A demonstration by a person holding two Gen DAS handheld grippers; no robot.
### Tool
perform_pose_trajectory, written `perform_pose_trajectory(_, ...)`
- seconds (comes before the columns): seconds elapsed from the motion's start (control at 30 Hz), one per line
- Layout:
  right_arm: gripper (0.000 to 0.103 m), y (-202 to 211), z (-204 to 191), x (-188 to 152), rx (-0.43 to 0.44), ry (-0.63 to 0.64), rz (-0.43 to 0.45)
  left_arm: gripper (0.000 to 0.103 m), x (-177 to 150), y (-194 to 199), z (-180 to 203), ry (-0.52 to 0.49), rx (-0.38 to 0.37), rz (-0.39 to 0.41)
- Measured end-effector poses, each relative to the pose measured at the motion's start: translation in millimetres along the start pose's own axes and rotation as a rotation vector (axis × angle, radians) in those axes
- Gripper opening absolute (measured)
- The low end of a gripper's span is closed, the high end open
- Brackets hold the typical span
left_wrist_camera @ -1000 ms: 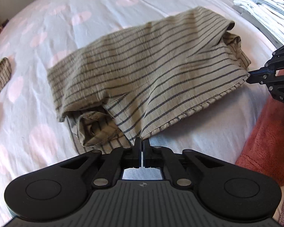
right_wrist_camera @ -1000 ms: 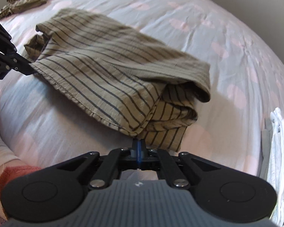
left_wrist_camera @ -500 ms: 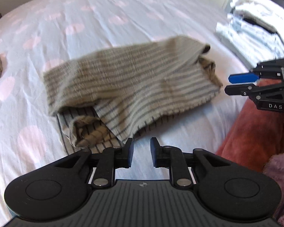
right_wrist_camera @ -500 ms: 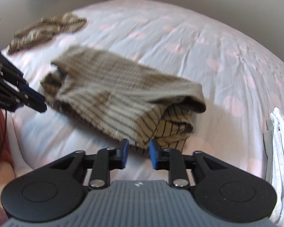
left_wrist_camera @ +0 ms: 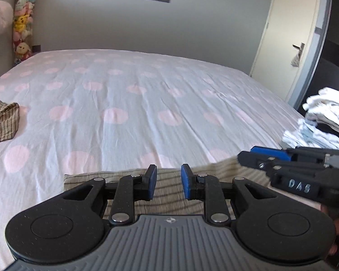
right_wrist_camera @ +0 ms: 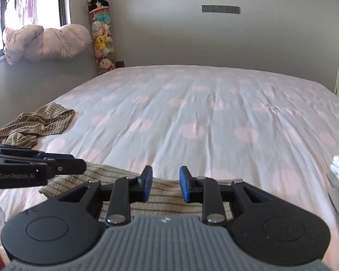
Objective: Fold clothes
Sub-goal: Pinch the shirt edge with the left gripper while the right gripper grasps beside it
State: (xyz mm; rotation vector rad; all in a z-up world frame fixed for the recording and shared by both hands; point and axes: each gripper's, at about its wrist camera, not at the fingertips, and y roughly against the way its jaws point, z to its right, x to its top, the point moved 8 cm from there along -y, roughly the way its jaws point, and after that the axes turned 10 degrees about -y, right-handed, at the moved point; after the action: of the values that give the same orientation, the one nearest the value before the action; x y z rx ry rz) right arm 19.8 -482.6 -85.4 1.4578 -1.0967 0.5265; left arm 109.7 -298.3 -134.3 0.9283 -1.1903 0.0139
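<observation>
Both tongs — left, right — gape above the striped garment.

Left tool and right tool: both level, side by side, blue-padded fingers parted with nothing between them, aimed forward.

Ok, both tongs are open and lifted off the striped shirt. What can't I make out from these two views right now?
- Striped shirt: in both views the tongs' own bodies cover most of it, so the fold can't be judged.
- Second striped garment: cut off by the left wrist view's left edge.
- Stack of folded clothes: cut by the right edge in both views.
- Right tongs: blurred in the left wrist view.
</observation>
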Motion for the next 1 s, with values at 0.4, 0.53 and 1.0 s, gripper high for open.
perform_pose_trajectory(0.4, 0.028, -80.2, -13.0, -35.0, -0.004, 0.025, -0.064, 0.016, -21.1, -60.8, -16.8, 0.008, 0.039, -0.015)
perform_pose_trajectory(0.53, 0.025, -97.2, -6.3, -52.8, -0.015, 0.029, -0.119, 0.01, -35.1, -75.4, -18.1, -0.007, 0.055, -0.082)
perform_pose_trajectory(1.0, 0.031, -73.4, 14.6, -53.3, -0.074, -0.021, -0.092, 0.001, -47.7, -46.0, -32.0, 0.053, 0.115, -0.092)
